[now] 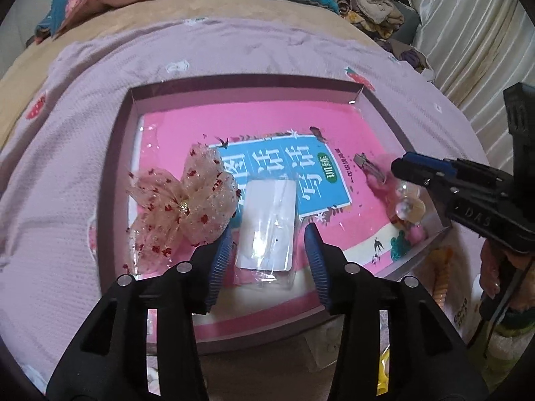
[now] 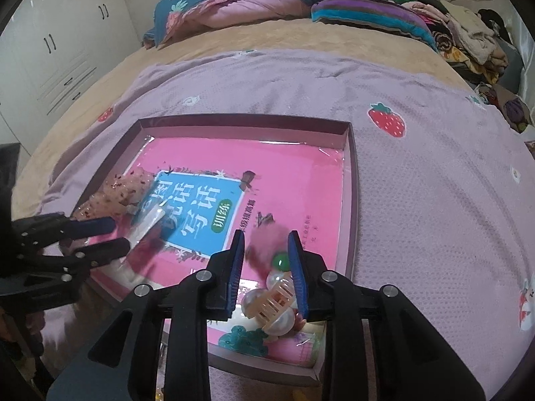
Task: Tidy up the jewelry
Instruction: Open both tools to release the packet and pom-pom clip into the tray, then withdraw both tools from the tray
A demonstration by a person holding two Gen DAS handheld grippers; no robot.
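Packet (image 1: 267,224) between parted left gripper (image 1: 269,244) pads, untouched | right gripper (image 2: 265,264) narrow, straddling hair clip (image 2: 277,300)

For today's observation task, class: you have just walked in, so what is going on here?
A person is sorting hair accessories into a shallow box lined with a pink book cover, on a bed. The left gripper stands open over a clear packet lying flat beside a sheer bow. The right gripper hangs over a pile of bead ties and a claw clip, its fingers not visibly pressing on them.

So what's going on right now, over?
Left gripper open over clear packet. Right gripper open around pearl hair clip. Both in tray. Nothing blocking.
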